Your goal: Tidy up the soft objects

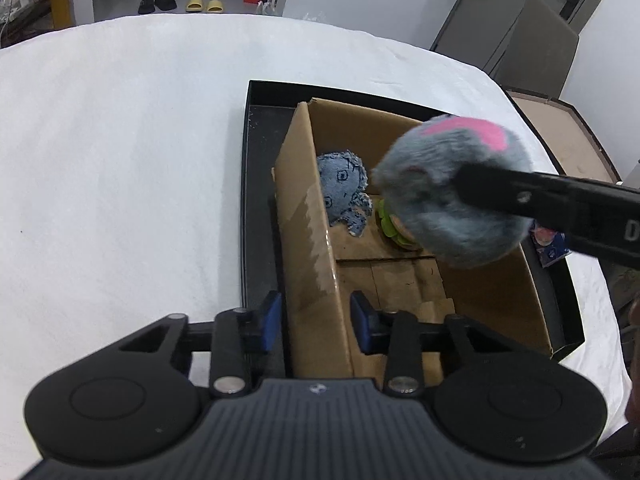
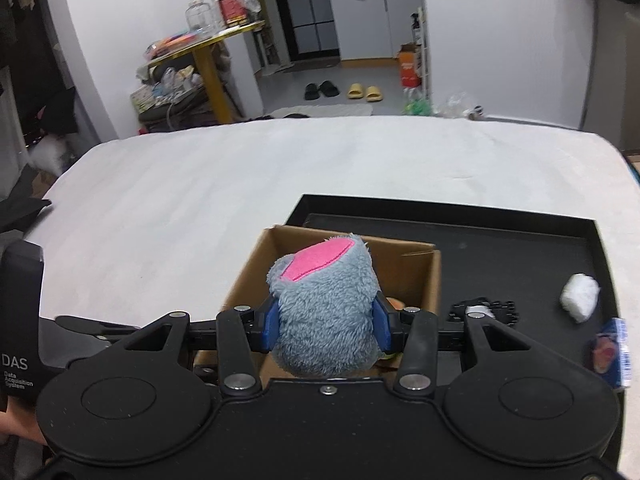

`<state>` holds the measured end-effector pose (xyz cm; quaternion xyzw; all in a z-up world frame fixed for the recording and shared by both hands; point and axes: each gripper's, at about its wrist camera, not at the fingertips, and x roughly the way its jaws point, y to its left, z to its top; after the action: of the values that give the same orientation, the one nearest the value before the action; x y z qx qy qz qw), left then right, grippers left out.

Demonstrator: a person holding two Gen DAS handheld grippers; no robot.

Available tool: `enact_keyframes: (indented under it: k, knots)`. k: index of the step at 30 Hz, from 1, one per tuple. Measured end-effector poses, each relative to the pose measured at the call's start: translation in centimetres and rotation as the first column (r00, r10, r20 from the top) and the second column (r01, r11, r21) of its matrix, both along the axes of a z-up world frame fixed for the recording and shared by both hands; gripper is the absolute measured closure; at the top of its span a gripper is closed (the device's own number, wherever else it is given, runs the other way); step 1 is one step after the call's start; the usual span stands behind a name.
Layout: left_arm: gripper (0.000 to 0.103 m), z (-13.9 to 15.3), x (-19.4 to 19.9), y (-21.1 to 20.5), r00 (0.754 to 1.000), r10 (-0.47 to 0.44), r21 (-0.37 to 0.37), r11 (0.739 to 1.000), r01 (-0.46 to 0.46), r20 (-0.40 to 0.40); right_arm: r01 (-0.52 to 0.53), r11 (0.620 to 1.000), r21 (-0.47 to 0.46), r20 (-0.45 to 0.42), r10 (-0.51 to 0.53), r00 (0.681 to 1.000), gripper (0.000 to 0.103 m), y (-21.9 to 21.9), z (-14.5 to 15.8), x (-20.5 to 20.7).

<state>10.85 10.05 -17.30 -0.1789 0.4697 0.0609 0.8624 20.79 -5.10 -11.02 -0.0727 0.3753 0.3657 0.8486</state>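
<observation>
stretching wide under everything, the white cloth [image 1: 120, 168] covers the bench, rumpled only faintly. on its right part sits a black tray [image 1: 252, 184] holding a cardboard box [image 1: 308, 216]. left hand-held gripper [image 1: 314, 322] straddles the box's near wall, pads either side, apparently not yet touching it. inside lie a blue octopus [image 1: 344, 192] and a burger toy [image 1: 392, 228]. right hand-held gripper [image 2: 326, 322] is clenched on a grey plush [image 2: 326, 312] with a pink patch, held above the box. beyond the bench: grey floor, slippers [image 2: 346, 91], a cluttered yellow-legged table [image 2: 208, 68].
</observation>
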Motion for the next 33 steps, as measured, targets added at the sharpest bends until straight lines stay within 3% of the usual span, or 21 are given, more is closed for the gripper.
enact_keyframes:
  k: [2, 19, 26, 33]
  knots:
    - [0.078, -0.1, 0.0, 0.0, 1.000, -0.002, -0.009, 1.000, 0.002, 0.002, -0.005, 1.000, -0.002, -0.014, 0.005, 1.000, 0.059, 0.6, -0.3, 0.0]
    - [0.078, -0.4, -0.3, 0.6, 1.000, 0.016, -0.052, 0.999, -0.015, 0.008, -0.008, 1.000, 0.009, -0.131, 0.009, 0.991, 0.058, 3.0, -3.0, -0.9]
    - [0.077, -0.1, -0.6, 0.4, 1.000, 0.028, -0.040, 0.999, -0.028, 0.011, 0.032, 0.999, 0.009, -0.172, -0.030, 0.985, 0.044, 2.4, -4.2, -0.7]
    - [0.074, 0.2, -0.7, 0.2, 0.999, 0.036, -0.002, 0.999, -0.036, 0.009, 0.055, 0.998, 0.030, -0.155, -0.050, 0.987, 0.041, 0.6, -3.1, -1.1]
